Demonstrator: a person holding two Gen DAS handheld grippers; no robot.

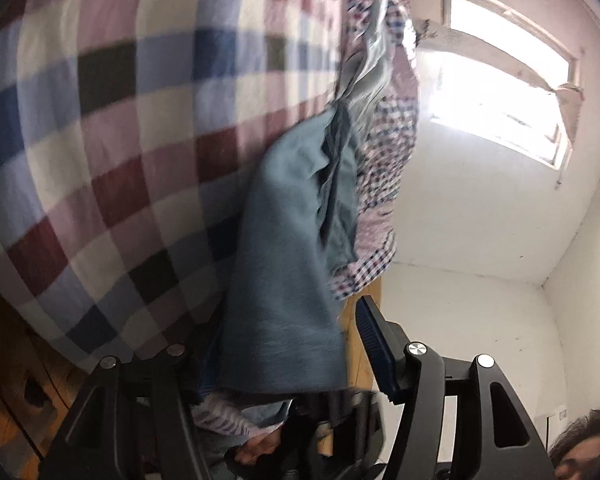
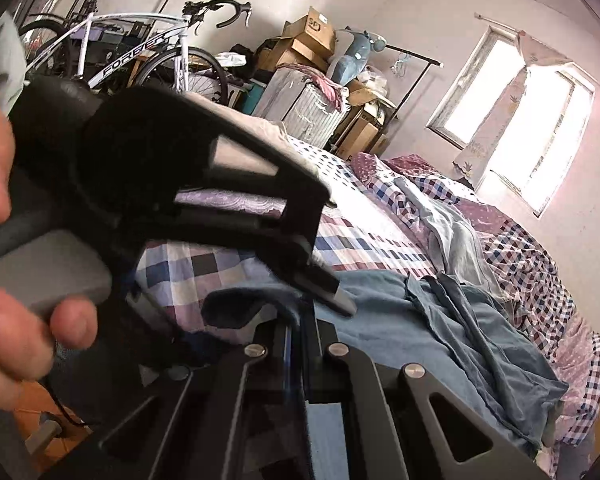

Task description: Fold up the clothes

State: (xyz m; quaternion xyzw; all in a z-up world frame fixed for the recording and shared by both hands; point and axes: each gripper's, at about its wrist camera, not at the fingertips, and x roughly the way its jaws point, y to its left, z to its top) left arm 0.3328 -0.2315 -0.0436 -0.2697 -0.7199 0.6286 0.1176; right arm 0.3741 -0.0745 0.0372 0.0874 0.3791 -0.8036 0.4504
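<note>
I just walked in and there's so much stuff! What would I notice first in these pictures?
Probably the big checked bedsheet covering the bed, with a blue-grey garment spread across it near the cameras. The right gripper is pinched shut on the garment's edge, and the left gripper reaches in just above it. At the back wall a white bicycle stands beside stacked cardboard boxes, and a bright window glows on the right.

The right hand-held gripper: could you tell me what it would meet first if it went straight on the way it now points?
Most likely the blue garment on the checked bed cover, right ahead of the right hand-held gripper, which already seems shut on its edge; depth is unclear.
</note>
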